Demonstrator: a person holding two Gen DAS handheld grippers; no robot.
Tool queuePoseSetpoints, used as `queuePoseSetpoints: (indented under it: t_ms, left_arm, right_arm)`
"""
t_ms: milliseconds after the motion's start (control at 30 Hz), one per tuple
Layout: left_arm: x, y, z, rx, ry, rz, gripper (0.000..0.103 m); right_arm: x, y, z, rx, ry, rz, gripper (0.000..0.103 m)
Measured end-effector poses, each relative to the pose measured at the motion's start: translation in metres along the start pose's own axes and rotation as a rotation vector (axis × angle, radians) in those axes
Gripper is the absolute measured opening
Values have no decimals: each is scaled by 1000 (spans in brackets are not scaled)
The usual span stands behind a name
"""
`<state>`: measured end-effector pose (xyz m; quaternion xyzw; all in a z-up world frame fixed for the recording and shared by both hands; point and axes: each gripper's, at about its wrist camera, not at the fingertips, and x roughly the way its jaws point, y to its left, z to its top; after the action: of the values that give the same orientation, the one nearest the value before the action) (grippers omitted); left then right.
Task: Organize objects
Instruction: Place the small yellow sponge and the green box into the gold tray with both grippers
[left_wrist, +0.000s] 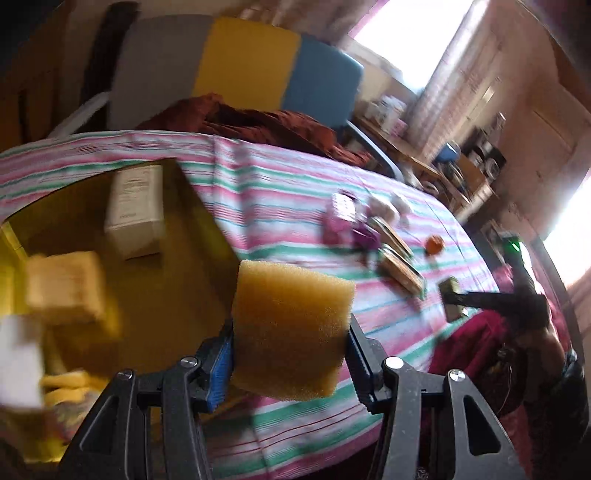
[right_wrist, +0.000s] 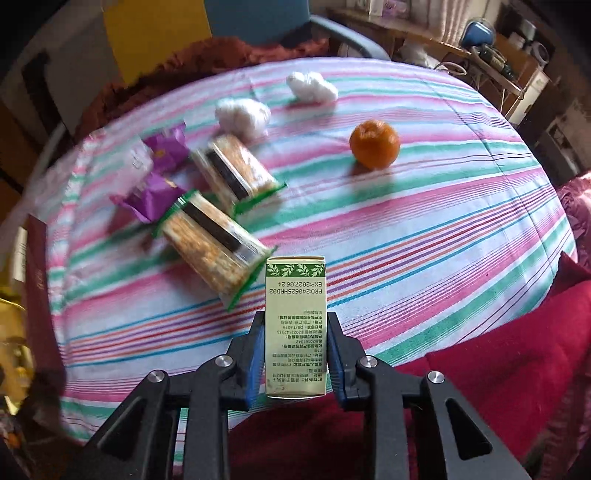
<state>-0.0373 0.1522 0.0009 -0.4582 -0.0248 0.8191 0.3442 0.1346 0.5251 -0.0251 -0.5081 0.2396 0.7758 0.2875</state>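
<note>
My left gripper is shut on a yellow-brown sponge, held just right of an open cardboard box. Inside that box lie a white carton and a second sponge, blurred. My right gripper is shut on a narrow green-and-white printed box, held above the near edge of the striped tablecloth. Beyond it lie two clear cracker packs, two purple packets, two white cotton wads and an orange.
A chair with grey, yellow and blue panels stands behind the table, with a rust-red cloth draped on it. A red fabric lies at the table's near right. Cluttered shelves line the far wall.
</note>
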Motion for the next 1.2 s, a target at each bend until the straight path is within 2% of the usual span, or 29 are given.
queuePoseSetpoints:
  t_ms: [133, 300, 467, 567, 667, 700, 733, 800, 867, 933, 967, 1067, 1100, 1167, 1200]
  left_arm:
    - [-29, 41, -1, -90, -56, 67, 55]
    - [-58, 94, -6, -203, -112, 186, 55]
    - [-67, 124, -15, -262, -118, 260, 55]
    - [-70, 130, -18, -272, -121, 275, 55]
    - [-68, 133, -21, -278, -103, 288, 58]
    - [-67, 135, -23, -285, -98, 289, 63]
    - [-67, 136, -24, -293, -92, 286, 73]
    - [-69, 139, -28, -310, -93, 273, 81]
    - [-71, 140, -31, -311, -93, 263, 81]
    - [-71, 142, -34, -315, -89, 269, 81]
    - [-71, 143, -35, -319, -89, 266, 81]
    - [-71, 143, -38, -320, -86, 274, 81]
    - [-71, 141, -39, -317, -87, 281, 81]
    - [-72, 139, -40, -311, -95, 288, 81]
    - [-74, 137, -40, -306, -103, 296, 81]
  right_arm:
    - [-32, 20, 6, -33, -89, 76, 30]
    - [-52, 111, 9, -181, -129, 226, 30]
    - [-54, 213, -11, -380, -107, 384, 30]
    - [-51, 274, -28, -491, -74, 466, 30]
    - [-41, 320, -47, -584, -37, 498, 31]
    - [-36, 333, -54, -611, -19, 506, 31]
    - [-33, 343, -60, -631, -4, 519, 31]
    - [-27, 358, -72, -661, 21, 544, 40]
    - [-25, 364, -81, -684, 32, 554, 55]
    - [-25, 365, -87, -710, 26, 559, 58]
    - [-28, 366, -91, -726, 8, 555, 65]
    - [-42, 363, -100, -768, -100, 539, 85]
    - [-47, 363, -101, -782, -160, 523, 88]
    - [-63, 358, -108, -806, -300, 478, 103]
    - [-70, 355, -111, -810, -372, 468, 103]
